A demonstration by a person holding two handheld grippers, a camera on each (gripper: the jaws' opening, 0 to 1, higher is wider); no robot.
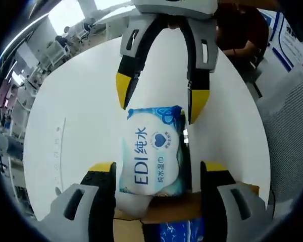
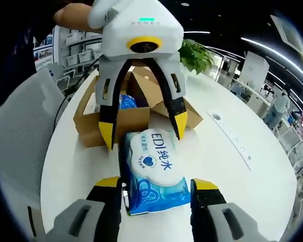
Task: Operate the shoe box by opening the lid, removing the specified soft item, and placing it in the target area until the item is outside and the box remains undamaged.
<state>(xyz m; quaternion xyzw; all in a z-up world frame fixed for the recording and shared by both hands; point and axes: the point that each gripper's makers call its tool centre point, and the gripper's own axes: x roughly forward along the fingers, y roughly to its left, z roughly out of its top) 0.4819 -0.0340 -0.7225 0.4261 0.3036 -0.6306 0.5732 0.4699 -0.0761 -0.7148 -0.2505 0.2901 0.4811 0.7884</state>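
White tabletop [image 2: 227, 166] spreads wide and round under everything, giving a bare, flat landing spot just beside the box. Next in size, the brown cardboard shoe box [image 2: 118, 121] stands with its flaps thrown outward, so the opening is free and nothing has to be forced past the card; no tear or crush shows on the walls seen from the right gripper view. A blue pack [image 2: 126, 102] sits inside it. The soft item, a white-and-blue pack of wet wipes [image 2: 154, 171], lies flat on the table outside the box, its near end close against the box's front wall, so the removal looks essentially done. It lies between both tools, which face each other along its length. The left gripper [image 1: 156, 174] has its jaws spread to either side of the pack's box-side end, and whether the yellow tips press it I cannot tell. The right gripper [image 2: 156, 187] likewise straddles the far end with jaws apart, apparently steadying or releasing rather than squeezing, which suits a pack that would buckle under a pinch.
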